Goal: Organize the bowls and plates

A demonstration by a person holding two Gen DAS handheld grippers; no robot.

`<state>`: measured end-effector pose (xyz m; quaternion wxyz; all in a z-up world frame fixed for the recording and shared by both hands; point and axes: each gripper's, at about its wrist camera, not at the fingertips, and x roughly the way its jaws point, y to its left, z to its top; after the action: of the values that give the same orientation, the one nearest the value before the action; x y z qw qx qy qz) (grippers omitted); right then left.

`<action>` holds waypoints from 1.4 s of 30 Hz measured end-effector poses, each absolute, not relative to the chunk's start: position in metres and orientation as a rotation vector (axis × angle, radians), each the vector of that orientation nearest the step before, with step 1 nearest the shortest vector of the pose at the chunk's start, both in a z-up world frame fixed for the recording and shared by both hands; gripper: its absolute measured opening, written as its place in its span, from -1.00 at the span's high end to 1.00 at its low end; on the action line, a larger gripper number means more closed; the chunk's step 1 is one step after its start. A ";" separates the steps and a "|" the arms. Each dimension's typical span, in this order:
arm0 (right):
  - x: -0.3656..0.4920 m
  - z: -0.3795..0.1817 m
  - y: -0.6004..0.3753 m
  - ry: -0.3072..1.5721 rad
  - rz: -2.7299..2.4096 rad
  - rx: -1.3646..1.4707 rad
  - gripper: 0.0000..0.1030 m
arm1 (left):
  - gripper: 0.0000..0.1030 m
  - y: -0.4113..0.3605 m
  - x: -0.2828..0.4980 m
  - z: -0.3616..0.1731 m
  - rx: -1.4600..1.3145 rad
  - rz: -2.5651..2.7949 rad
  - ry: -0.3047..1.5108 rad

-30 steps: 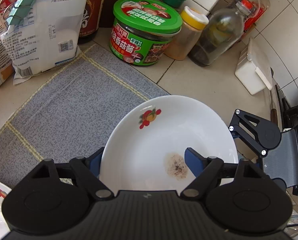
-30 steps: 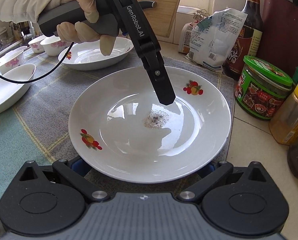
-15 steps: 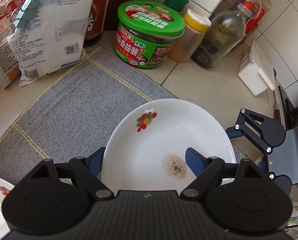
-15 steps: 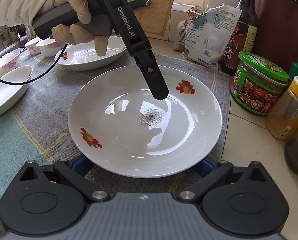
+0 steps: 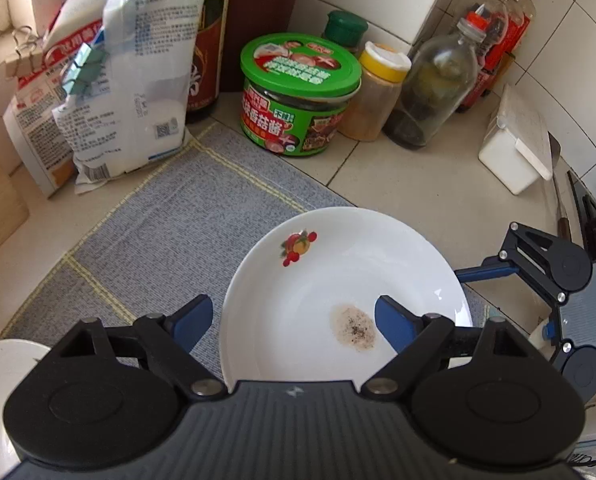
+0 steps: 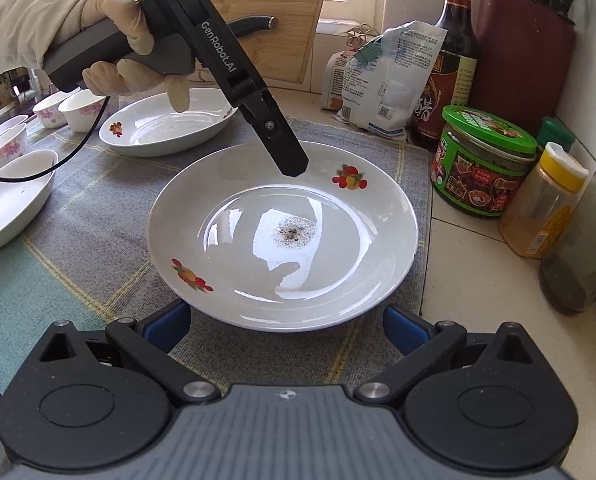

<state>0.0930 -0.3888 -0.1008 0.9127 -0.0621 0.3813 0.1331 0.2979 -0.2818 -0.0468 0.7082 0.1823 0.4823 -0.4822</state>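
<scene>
A white plate point(image 6: 286, 236) with fruit prints and a speckled smear lies on the grey mat point(image 6: 98, 216); it also shows in the left wrist view point(image 5: 337, 304). My left gripper point(image 5: 294, 324) is open and hovers above the plate's far rim, touching nothing; it appears from the side in the right wrist view point(image 6: 290, 160). My right gripper point(image 6: 286, 324) is open and empty at the plate's near rim, apart from it. A second fruit-print plate point(image 6: 166, 124), a plain white dish point(image 6: 10, 196) and small flowered bowls point(image 6: 64, 110) stand at the left.
Along the wall stand a green-lidded jar point(image 6: 485, 160), a yellow-capped spice bottle point(image 6: 545, 200), a dark sauce bottle point(image 6: 453, 56), clipped bags point(image 6: 385, 80) and a glass bottle point(image 5: 433, 92). A white box point(image 5: 517, 148) sits on the tiled counter.
My left gripper has lifted and drawn back from the plate's middle toward its far rim. My right gripper has pulled back a little from the plate. The plate lies still.
</scene>
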 end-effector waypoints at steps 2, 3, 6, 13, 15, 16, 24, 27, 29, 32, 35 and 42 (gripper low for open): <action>0.088 -0.098 -0.386 0.779 0.250 -0.111 -1.00 | -0.71 -0.276 0.293 -0.039 0.405 -1.058 1.030; 0.085 -0.097 -0.385 0.776 0.239 -0.108 -1.00 | -0.71 -0.273 0.290 -0.034 0.397 -1.051 1.012; 0.076 -0.090 -0.377 0.760 0.184 -0.102 -1.00 | -0.73 -0.261 0.282 -0.021 0.371 -1.037 0.967; 0.056 -0.077 -0.365 0.710 0.081 -0.045 -1.00 | -0.79 -0.233 0.250 0.008 0.336 -0.981 0.858; 0.051 -0.074 -0.361 0.698 0.058 -0.038 -1.00 | -0.80 -0.225 0.235 0.016 0.342 -0.951 0.829; 0.049 -0.073 -0.360 0.694 0.056 -0.033 -1.00 | -0.80 -0.221 0.229 0.018 0.344 -0.941 0.815; 0.039 -0.072 -0.346 0.660 0.097 -0.020 -1.00 | -0.82 -0.185 0.172 0.030 0.320 -0.846 0.736; 0.041 -0.072 -0.340 0.650 0.142 -0.028 -1.00 | -0.83 -0.175 0.154 0.028 0.308 -0.804 0.738; 0.041 -0.073 -0.336 0.645 0.171 -0.040 -1.00 | -0.83 -0.170 0.144 0.024 0.303 -0.780 0.749; 0.042 -0.074 -0.329 0.642 0.228 -0.049 -1.00 | -0.83 -0.165 0.130 0.020 0.295 -0.737 0.760; 0.042 -0.079 -0.320 0.645 0.271 -0.059 -1.00 | -0.83 -0.155 0.121 0.014 0.259 -0.713 0.784; 0.038 -0.092 -0.288 0.685 0.329 -0.061 -1.00 | -0.83 -0.128 0.107 0.002 0.246 -0.652 0.820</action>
<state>0.0384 -0.2880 -0.0923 0.9282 -0.0298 0.3344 0.1606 0.1069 -0.1285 0.0018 0.8587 0.1172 0.3906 -0.3103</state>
